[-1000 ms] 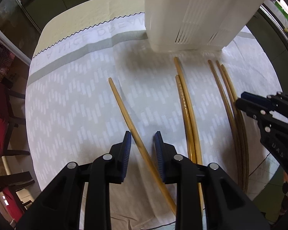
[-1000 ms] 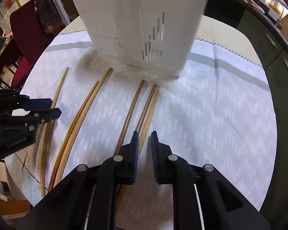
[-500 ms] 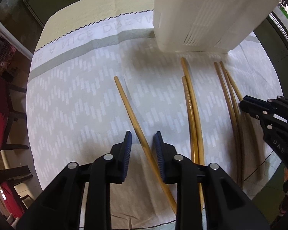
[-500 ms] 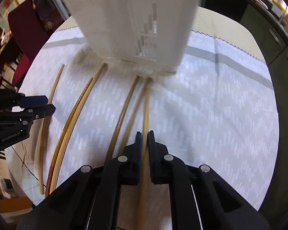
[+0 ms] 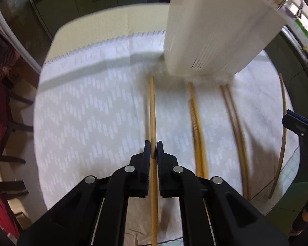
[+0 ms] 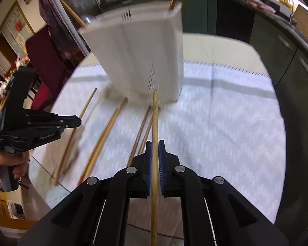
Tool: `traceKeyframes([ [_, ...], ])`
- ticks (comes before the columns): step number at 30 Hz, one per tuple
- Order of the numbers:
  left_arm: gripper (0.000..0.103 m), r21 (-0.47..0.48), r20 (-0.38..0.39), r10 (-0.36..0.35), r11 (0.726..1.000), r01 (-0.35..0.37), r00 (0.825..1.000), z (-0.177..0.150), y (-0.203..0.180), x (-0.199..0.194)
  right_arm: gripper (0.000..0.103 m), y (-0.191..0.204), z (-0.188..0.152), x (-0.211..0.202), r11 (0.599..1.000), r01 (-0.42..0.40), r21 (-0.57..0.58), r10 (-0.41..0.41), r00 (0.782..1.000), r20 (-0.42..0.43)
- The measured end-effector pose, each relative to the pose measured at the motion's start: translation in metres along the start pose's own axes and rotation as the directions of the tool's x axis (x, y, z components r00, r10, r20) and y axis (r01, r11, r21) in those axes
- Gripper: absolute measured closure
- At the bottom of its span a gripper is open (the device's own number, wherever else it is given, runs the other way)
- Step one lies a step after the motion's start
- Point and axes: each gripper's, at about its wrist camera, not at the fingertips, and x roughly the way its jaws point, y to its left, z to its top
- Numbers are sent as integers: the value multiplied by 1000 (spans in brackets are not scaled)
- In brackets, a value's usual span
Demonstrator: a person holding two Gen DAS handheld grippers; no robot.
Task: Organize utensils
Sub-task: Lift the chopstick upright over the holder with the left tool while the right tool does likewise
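My left tongs (image 5: 153, 150) clench one chopstick (image 5: 152, 112); my right tongs (image 6: 154, 151) clench another (image 6: 155, 123), tip aimed at the white holder (image 6: 141, 61), likely for dropping in. Spare chopsticks (image 5: 197, 127) lie on the table (image 5: 82, 112).

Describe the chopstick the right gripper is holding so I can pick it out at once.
Start at the tall white holder standing on the patterned tablecloth. Several chopsticks lie fanned out in front of it. Yours is the chopstick clamped in the right gripper, its tip raised toward the holder's base, not lying flat.
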Motion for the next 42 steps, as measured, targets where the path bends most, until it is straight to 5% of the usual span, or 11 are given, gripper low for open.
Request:
traceKeyframes([
  [5, 97, 37, 143, -9, 999, 3, 990, -5, -2, -46, 96, 2, -5, -36, 1000, -15, 3, 14, 996, 91],
  [13, 97, 56, 252, -28, 998, 14, 967, -23, -9, -91, 96, 6, -20, -80, 1000, -27, -12, 29, 982, 186],
  [42, 97, 130, 349, -59, 991, 14, 935, -25, -38, -136, 96, 24, -5, -120, 996, -48, -75, 69, 949, 309],
])
